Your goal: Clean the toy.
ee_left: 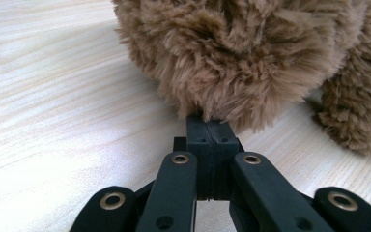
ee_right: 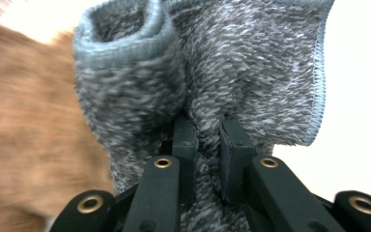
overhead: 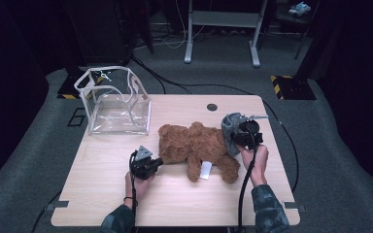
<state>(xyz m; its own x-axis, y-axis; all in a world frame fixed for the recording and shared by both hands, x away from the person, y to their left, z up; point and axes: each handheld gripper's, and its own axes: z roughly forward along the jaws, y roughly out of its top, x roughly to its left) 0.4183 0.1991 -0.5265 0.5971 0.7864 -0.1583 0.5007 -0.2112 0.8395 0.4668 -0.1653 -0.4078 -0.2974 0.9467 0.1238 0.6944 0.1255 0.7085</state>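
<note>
Brown teddy bear (overhead: 196, 148) lying mid-table on the wooden table (overhead: 107, 194), right of the clear plastic bag (overhead: 114, 102). Left gripper (overhead: 156, 162), jaws pressed together, tips meeting the fur at the bear's left edge. Right gripper (overhead: 237, 137), jaws narrow, clamping a fold of the grey knitted garment (ee_right: 251, 72) at the bear's right side.

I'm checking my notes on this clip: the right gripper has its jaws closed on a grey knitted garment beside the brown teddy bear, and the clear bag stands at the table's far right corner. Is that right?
Not quite. The clear bag stands at the table's far left corner, as the high view shows. The rest holds: the right gripper is closed on the grey knitted garment beside the brown teddy bear.
</note>
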